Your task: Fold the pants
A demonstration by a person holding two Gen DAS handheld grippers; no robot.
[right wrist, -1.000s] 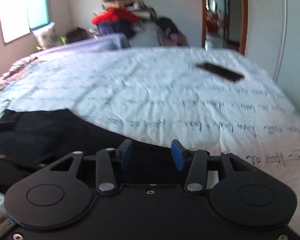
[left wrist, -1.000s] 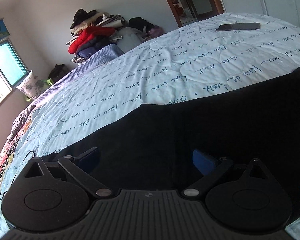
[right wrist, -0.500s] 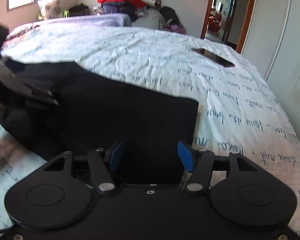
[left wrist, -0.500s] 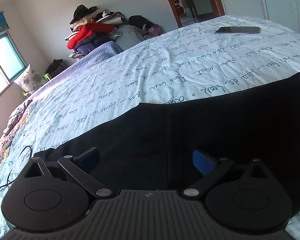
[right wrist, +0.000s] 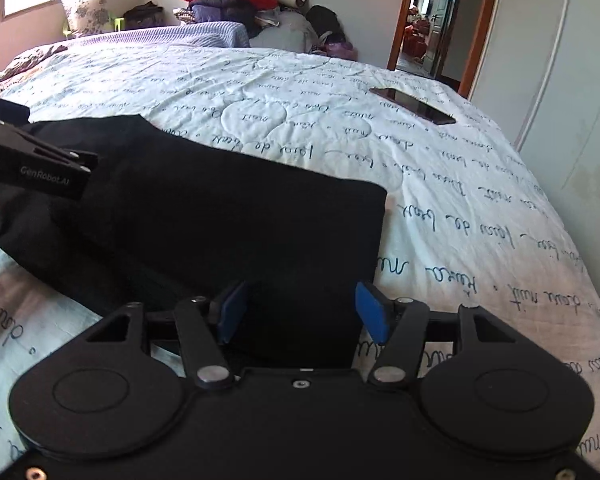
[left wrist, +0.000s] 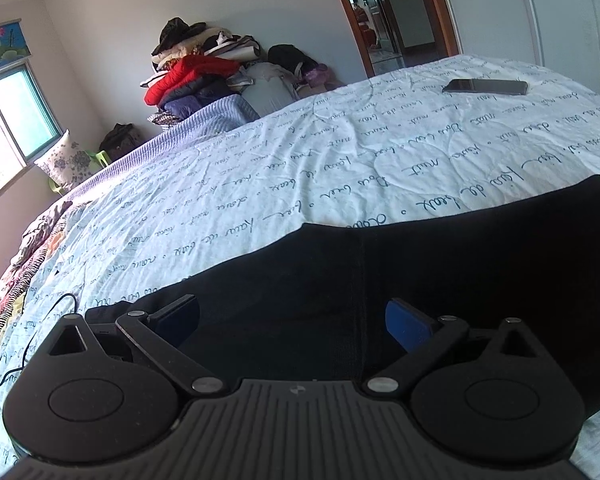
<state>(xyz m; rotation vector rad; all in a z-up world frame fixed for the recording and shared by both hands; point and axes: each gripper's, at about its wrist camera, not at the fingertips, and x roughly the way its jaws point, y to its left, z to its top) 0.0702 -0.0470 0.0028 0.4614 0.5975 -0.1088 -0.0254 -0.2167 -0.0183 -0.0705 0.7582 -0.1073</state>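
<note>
Black pants [left wrist: 440, 264] lie flat on the white quilt with blue script [left wrist: 340, 152]. My left gripper [left wrist: 292, 320] is open, its blue pads just above the near edge of the pants. In the right wrist view the pants [right wrist: 220, 208] stretch from the left to a square end near the middle. My right gripper [right wrist: 300, 316] is open over that end, the cloth lying between the pads. The left gripper's body [right wrist: 32, 168] shows at the left edge there.
A dark phone [left wrist: 486, 86] lies on the far right of the bed, also seen in the right wrist view [right wrist: 414, 105]. A pile of clothes [left wrist: 196, 76] stands by the far wall. A thin black cable [left wrist: 40, 332] lies at the bed's left. A doorway [right wrist: 428, 24] is at the back right.
The right gripper has swung from the bare quilt to the pants' end and opened wider. The left view has levelled; the pants now lie spread flat.
</note>
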